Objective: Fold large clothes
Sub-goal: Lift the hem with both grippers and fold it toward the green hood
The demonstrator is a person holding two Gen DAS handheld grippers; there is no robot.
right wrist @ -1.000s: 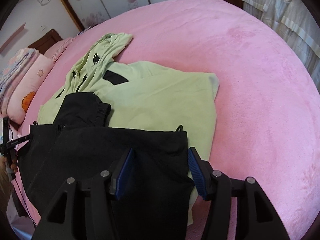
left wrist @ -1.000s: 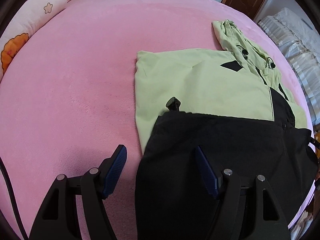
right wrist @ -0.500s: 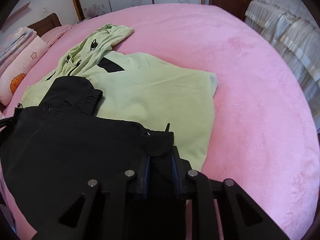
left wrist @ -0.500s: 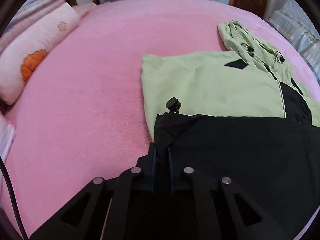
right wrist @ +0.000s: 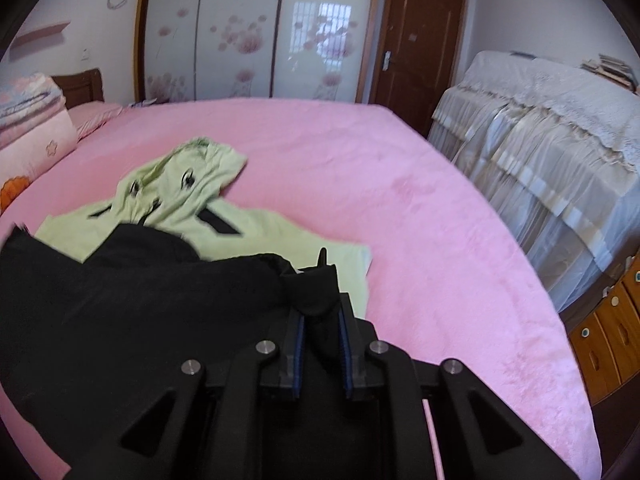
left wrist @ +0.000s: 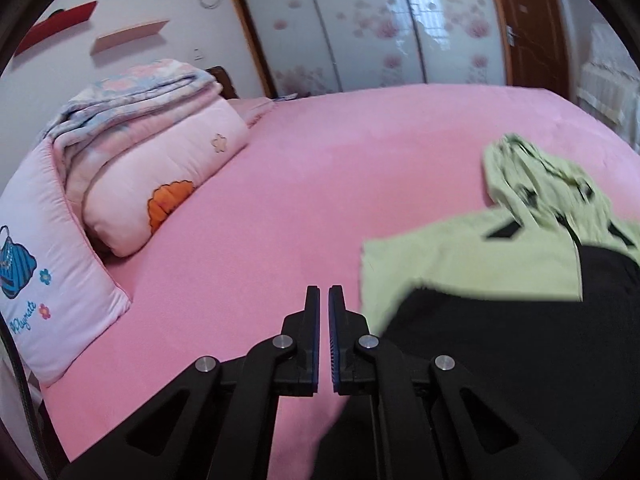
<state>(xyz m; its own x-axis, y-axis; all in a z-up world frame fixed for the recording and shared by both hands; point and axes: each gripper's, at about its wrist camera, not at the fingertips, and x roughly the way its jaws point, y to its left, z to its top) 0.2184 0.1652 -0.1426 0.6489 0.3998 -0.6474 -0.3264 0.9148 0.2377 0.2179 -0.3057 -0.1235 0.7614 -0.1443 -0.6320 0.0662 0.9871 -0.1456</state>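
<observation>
While the green-and-black jacket (right wrist: 256, 236) lies toward the bed's (right wrist: 400, 184) near edge, only the right tongs (right wrist: 320, 320) pinch its black hem; the left tongs (left wrist: 324, 312) are pressed together, apparently empty. Folding seems barely underway: hood and body remain spread.

jacket (right wrist: 168, 264): light green and black | bed cover (right wrist: 400, 200): pink | wardrobe doors (left wrist: 400, 28): white, pink flowers
</observation>
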